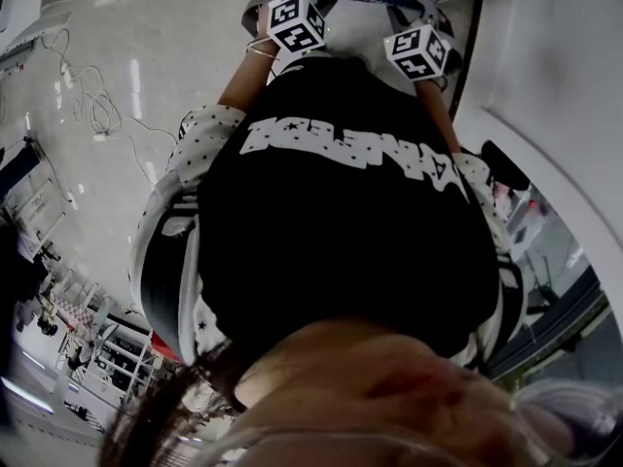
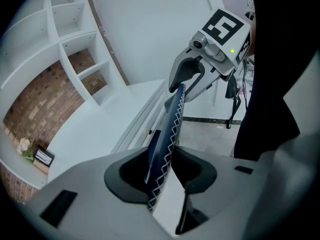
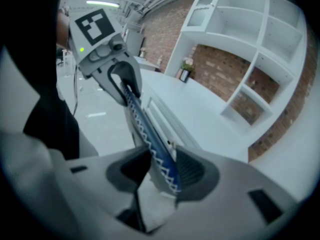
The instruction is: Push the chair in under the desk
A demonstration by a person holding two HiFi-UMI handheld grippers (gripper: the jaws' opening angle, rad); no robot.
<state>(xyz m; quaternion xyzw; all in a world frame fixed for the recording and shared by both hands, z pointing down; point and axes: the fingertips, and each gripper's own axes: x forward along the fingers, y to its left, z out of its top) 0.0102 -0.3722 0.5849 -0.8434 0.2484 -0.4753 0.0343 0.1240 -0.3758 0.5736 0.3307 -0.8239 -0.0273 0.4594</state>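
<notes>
Left gripper (image 2: 162,176), right gripper (image 3: 161,171) both clamped on chair back (image 2: 173,126) top edge: thin, blue, white zigzag stitching; white desk (image 3: 202,109) beyond.

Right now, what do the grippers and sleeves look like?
The left gripper and right gripper have light grey bodies and dark grey fingers. Each carries a white cube with black square markers and a green light. Sleeves are white with dark dots; the top is black with white lettering.
</notes>
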